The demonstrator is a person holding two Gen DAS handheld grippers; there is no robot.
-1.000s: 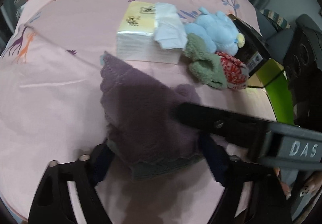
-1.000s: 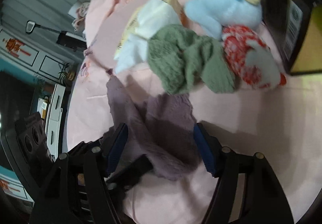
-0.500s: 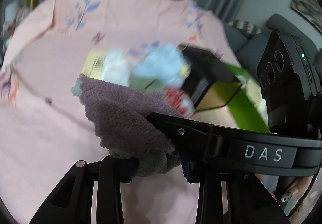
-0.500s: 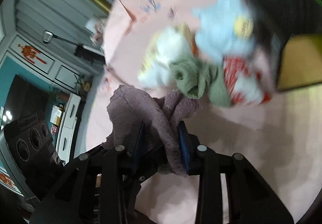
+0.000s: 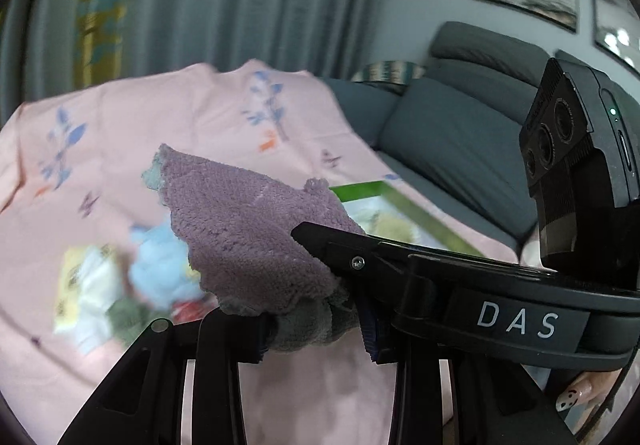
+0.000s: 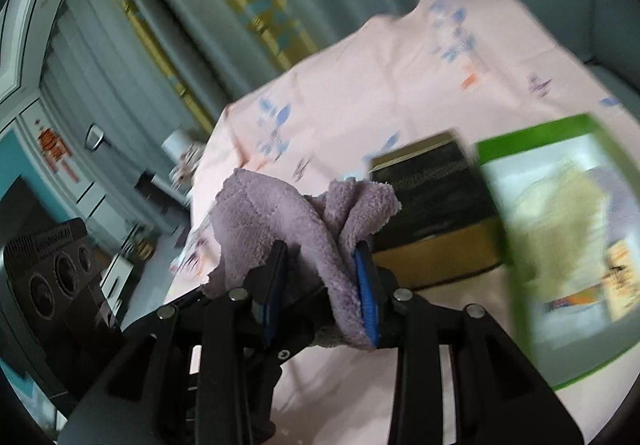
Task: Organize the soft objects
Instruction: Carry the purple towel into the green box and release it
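Observation:
A purple fleece towel (image 5: 248, 229) hangs bunched in the air above the pink tablecloth (image 5: 120, 149). My left gripper (image 5: 312, 325) is shut on its lower grey-backed edge. In the right wrist view, my right gripper (image 6: 320, 285) is shut on another fold of the same towel (image 6: 280, 217), with cloth squeezed between its blue pads (image 6: 366, 293). The right gripper's black body (image 5: 516, 321) crosses the left wrist view close beside the left gripper. A blue plush toy (image 5: 160, 269), a green knit piece (image 5: 128, 313) and a red patterned item (image 5: 188, 309) lie blurred on the cloth below.
A yellow tissue pack (image 5: 84, 285) lies beside the plush. A green-rimmed tray (image 6: 560, 245) holding soft items sits to the right, with a black and gold box (image 6: 432, 205) against it. A grey sofa (image 5: 460, 133) stands beyond the table and curtains (image 5: 240, 5) hang behind it.
Both grippers closed on the purple towel, which lay flat on the cloth, and raised it together. Both views have swung up and right towards the green tray and sofa.

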